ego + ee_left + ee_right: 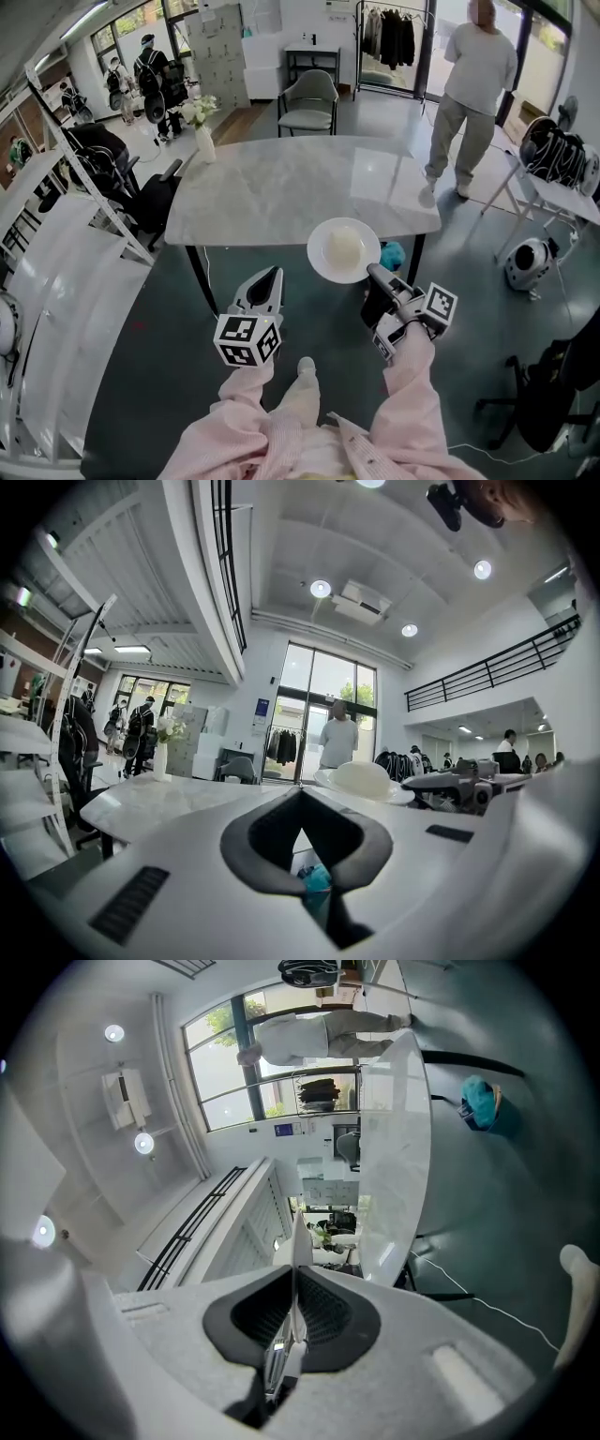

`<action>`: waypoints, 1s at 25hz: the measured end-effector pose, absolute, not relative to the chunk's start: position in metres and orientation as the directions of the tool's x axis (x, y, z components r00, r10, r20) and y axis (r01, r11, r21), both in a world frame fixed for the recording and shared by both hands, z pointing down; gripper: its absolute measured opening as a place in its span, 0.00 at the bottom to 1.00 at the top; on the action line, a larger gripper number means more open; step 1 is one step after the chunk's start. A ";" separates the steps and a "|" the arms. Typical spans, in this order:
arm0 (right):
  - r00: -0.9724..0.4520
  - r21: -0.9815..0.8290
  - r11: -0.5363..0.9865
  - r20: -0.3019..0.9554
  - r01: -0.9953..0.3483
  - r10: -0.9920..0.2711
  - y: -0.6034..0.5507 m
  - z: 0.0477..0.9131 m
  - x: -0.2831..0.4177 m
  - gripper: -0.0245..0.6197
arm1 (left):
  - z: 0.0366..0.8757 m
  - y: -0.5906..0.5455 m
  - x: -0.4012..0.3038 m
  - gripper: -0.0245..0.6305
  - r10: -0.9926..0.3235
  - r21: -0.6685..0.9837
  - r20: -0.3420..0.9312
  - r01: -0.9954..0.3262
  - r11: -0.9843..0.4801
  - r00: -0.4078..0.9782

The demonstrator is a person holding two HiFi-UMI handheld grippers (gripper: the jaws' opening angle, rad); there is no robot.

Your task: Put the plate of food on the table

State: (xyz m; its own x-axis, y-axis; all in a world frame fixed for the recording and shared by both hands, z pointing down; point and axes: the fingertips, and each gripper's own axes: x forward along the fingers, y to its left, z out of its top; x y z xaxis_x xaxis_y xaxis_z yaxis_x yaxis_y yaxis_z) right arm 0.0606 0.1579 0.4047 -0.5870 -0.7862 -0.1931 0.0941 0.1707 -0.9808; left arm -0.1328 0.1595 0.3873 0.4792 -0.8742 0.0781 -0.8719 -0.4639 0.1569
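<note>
With your right gripper (372, 272) clamping the round white food plate (319, 255) by its rim and your left gripper (273, 273) closed empty, be carrying it level onto the pale marble table (281, 187).

Two claws, left claw (271, 274) and right claw (373, 273); one plate (343, 249), one table (281, 187), one chair (309, 99), one vase (204, 143).

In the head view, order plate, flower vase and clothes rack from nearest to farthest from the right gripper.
1. plate, clamped in the right gripper.
2. flower vase, table's far left corner.
3. clothes rack, far back, upper right.
</note>
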 end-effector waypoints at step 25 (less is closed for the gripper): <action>-0.542 -0.987 0.146 -0.158 0.065 -0.825 -0.093 0.422 0.105 0.07 | 0.390 -0.108 -0.079 0.03 -0.822 0.186 0.117 -0.825 -0.533 0.557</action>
State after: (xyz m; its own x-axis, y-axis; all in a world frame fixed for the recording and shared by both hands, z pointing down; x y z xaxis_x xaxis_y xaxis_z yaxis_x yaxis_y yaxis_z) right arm 0.1047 -0.0935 0.4220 -0.5420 -0.8254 -0.1577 0.0653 0.1458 -0.9872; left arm -0.0786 -0.1081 0.3900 0.5572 -0.8222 0.1167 -0.8254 -0.5329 0.1863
